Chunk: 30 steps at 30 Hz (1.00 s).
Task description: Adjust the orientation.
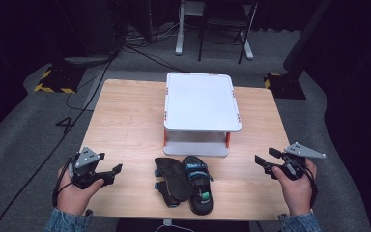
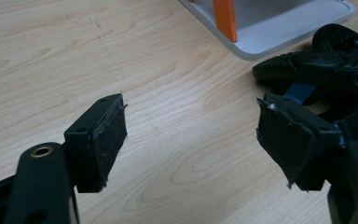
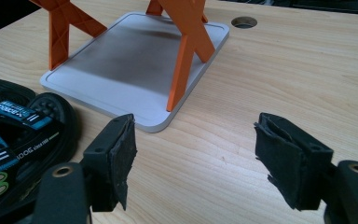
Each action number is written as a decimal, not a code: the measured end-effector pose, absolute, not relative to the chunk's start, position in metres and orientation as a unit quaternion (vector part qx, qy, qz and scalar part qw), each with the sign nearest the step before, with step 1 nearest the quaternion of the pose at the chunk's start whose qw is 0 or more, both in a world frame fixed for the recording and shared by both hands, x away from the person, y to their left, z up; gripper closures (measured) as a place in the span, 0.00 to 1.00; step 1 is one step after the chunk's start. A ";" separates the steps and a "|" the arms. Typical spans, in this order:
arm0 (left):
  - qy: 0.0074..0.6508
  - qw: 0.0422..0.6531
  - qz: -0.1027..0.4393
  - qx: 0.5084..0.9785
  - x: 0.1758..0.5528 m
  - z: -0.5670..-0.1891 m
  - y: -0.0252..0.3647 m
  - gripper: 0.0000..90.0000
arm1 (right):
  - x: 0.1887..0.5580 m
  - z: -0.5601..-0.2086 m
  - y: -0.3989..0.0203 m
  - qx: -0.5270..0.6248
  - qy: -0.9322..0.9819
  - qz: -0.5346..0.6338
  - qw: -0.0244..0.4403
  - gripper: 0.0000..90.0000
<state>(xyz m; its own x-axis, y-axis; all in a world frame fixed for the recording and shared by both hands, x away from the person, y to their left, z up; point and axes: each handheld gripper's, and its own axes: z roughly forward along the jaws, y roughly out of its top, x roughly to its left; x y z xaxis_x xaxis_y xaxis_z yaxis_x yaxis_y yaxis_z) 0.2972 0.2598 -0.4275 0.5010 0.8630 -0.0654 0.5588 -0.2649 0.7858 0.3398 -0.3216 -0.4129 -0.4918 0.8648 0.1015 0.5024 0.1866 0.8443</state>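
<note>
Sandals [image 2: 326, 65] cropped by frame edge.

The left gripper [image 2: 191, 140] hangs low over the wooden table [image 2: 74, 56], jaws spread wide with bare wood between them. Black sandals [image 2: 326, 65] lie at the right edge, and a white shelf base [image 2: 279, 23] with an orange leg [image 2: 226, 18] sits upper right.

We worked in a lab-like recording room: dark curtains, grey carpet floor [image 1: 24, 125], trailing cables [image 1: 84, 99], hazard-striped stand bases [image 1: 53, 82] around a wooden table [image 1: 125, 121].
</note>
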 end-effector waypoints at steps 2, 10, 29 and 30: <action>0.461 0.392 0.192 0.773 0.297 -0.427 0.258 0.28 | 0.340 -0.413 -0.321 0.461 0.743 0.441 0.204 0.33; 0.450 0.400 0.185 0.777 0.293 -0.422 0.248 0.28 | 0.340 -0.414 -0.319 0.457 0.748 0.435 0.203 0.33; 0.346 0.429 0.129 0.824 0.273 -0.415 0.158 0.29 | 0.341 -0.419 -0.313 0.458 0.757 0.426 0.189 0.33; 0.342 0.429 0.127 0.826 0.272 -0.415 0.154 0.29 | 0.341 -0.420 -0.313 0.458 0.757 0.426 0.189 0.33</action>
<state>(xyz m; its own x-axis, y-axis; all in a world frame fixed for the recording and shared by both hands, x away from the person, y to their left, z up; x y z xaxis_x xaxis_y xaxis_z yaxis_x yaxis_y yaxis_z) 0.2722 0.1543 -0.4150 0.7338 0.6741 -0.0845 0.4564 -0.3970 0.7963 0.3408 -0.3127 -0.4199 -0.5095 0.8542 0.1035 0.5320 0.2182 0.8181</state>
